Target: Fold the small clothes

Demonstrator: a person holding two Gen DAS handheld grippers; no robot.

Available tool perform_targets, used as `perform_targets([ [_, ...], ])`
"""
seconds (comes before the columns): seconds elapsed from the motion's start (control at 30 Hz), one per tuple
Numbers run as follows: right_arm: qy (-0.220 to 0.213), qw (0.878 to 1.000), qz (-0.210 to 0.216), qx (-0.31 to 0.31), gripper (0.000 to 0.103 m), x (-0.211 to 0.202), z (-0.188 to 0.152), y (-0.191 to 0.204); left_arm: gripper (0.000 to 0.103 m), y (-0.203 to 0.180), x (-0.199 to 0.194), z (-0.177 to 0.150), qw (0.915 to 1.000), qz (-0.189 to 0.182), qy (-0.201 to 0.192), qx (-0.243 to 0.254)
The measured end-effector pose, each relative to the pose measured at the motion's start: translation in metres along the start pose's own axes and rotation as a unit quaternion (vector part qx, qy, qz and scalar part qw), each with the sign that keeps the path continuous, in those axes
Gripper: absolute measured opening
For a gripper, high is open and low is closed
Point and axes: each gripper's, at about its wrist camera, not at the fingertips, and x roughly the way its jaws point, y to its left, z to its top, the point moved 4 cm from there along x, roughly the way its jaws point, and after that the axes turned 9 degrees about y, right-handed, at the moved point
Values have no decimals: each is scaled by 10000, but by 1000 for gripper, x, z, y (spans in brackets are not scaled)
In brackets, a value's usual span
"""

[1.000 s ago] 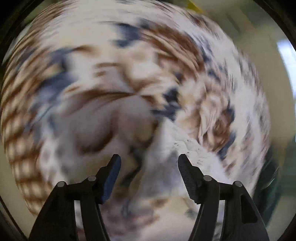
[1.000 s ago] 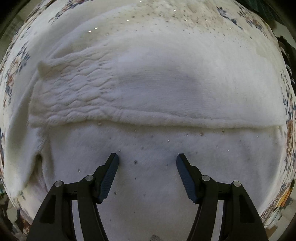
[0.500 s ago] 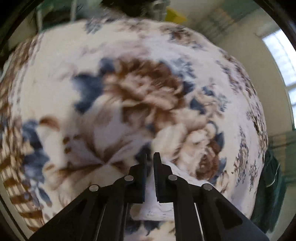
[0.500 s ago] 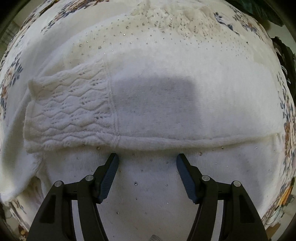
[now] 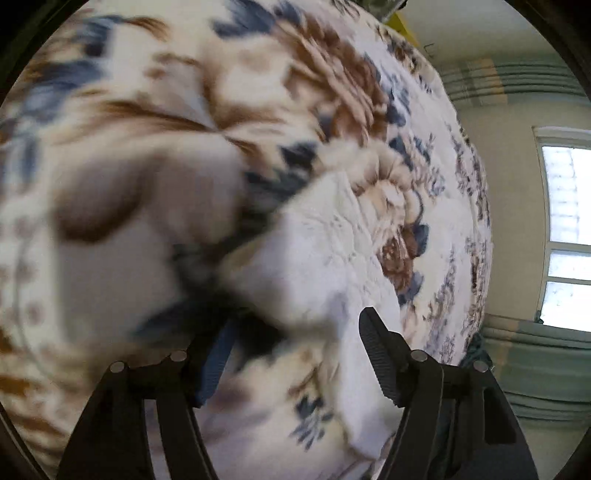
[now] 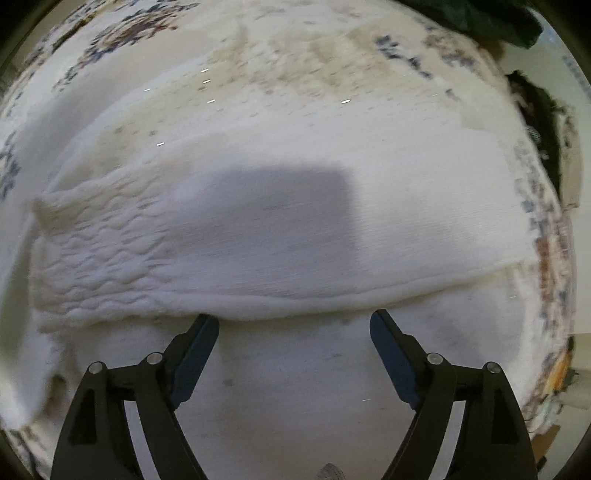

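Observation:
A white knit sweater lies on a floral bed cover, with a sleeve folded across its body and a wavy knit cuff at the left. My right gripper is open and empty, its tips at the lower edge of the folded sleeve. In the left wrist view a white part of the sweater lies on the cover. My left gripper is open just over that white cloth, holding nothing. The view is blurred.
The floral cover fills most of both views. Dark green cloth and a dark item lie at the far right edge of the bed. A wall and window stand to the right in the left wrist view.
My left gripper was open, shut on the white cloth half a second ago, and is now open again. My right gripper drew back slightly along the sweater and stayed open.

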Motion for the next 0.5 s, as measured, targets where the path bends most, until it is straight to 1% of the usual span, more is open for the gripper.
perform_targets([
  [0.03, -11, 9999, -114, 1, 85, -1, 1, -4, 66, -6, 6, 5, 9999, 104, -47, 38],
  [0.07, -32, 9996, -289, -2, 85, -1, 3, -9, 66, -16, 11, 11, 9992, 319, -175, 174],
  [0.13, -67, 9988, -482, 12, 86, -3, 5, -17, 64, -34, 11, 15, 9952, 694, -456, 520],
  [0.17, -83, 9985, -543, 5, 85, -1, 4, -18, 52, -44, 10, 14, 9911, 900, -611, 773],
  [0.2, -89, 9983, -583, -8, 86, 1, 4, -16, 36, -53, 9, 13, 9867, 1080, -720, 973],
  [0.23, -91, 9980, -630, -23, 86, 3, 4, -18, 7, -62, 11, 11, 9825, 1244, -760, 1160],
  [0.27, -106, 9976, -680, -47, 86, 0, 1, -33, 10, -74, 11, 7, 9763, 1443, -800, 1401],
  [0.3, -118, 9975, -692, -68, 86, 2, 4, -35, 10, -82, 9, 2, 9716, 1533, -874, 1575],
  [0.33, -146, 9972, -721, -107, 86, 5, 5, -37, 9, -94, 7, -5, 9651, 1632, -971, 1806],
  [0.37, -179, 9971, -728, -141, 86, 9, 7, -39, 9, -101, 6, -10, 9611, 1678, -1010, 1947],
  [0.43, -224, 9980, -571, -137, 85, 12, 13, -43, 9, -127, 3, -31, 9484, 1788, -1074, 2389],
  [0.5, -146, 9996, -243, -22, 86, 11, 17, -49, 9, -151, 2, -54, 9382, 1787, -1086, 2757],
])
